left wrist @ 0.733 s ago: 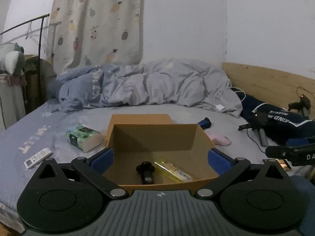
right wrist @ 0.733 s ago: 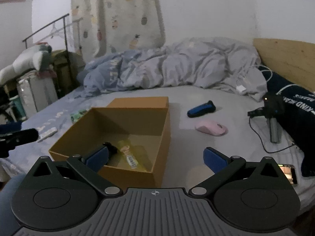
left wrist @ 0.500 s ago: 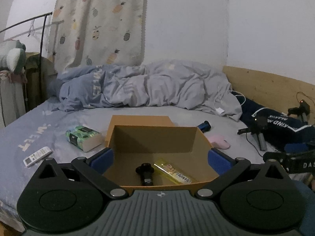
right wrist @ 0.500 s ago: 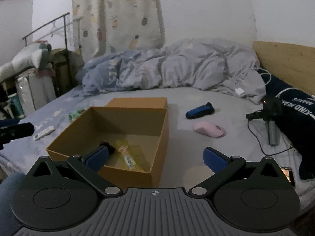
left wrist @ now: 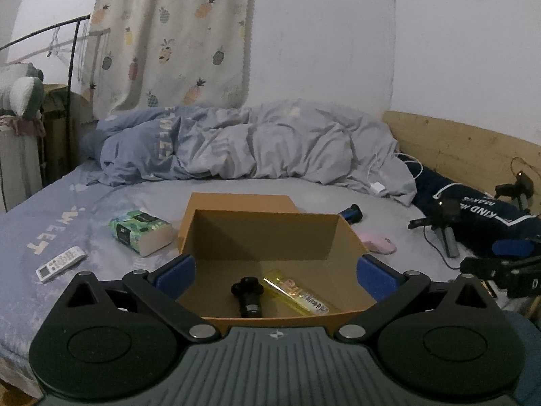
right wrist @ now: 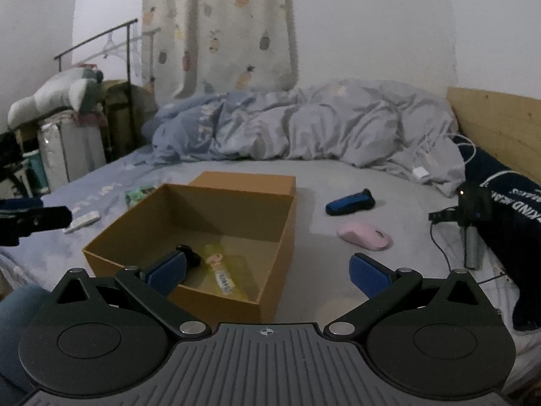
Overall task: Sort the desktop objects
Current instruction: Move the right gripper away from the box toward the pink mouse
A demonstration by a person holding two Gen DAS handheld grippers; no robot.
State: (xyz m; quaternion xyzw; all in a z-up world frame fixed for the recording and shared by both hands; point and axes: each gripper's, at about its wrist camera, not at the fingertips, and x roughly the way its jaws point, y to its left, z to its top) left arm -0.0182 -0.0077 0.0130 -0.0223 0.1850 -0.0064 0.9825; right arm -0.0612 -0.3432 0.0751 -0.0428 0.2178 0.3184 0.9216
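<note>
Blue pads mark both claws, and both stand spread wide with nothing between them. The left claw (left wrist: 275, 272) hangs over the near wall of the open cardboard box (left wrist: 267, 233), pointing a little downward into it; the right claw (right wrist: 267, 269) hangs over the box's near right corner, one pad above the box floor and the other above bare sheet.

Inside the box, on its floor near the front wall, lie a small black cylindrical object (left wrist: 248, 296) and, just beside it, a yellow translucent case with a printed label (left wrist: 296, 292). The two appear close but whether they touch cannot be told.

Items on the bed outside the box:
- Green tissue pack (left wrist: 140, 231), just left of the box.
- White remote control (left wrist: 61, 263), further left, near the bed's front left edge.
- Pink computer mouse (right wrist: 365, 235), right of the box.
- Blue and black handheld device (right wrist: 350, 202), beyond the mouse toward the crumpled grey duvet (right wrist: 304, 125).
- Small black tripod with a cable (right wrist: 468, 216), at the bed's right edge by the wooden headboard (right wrist: 497, 118).
</note>
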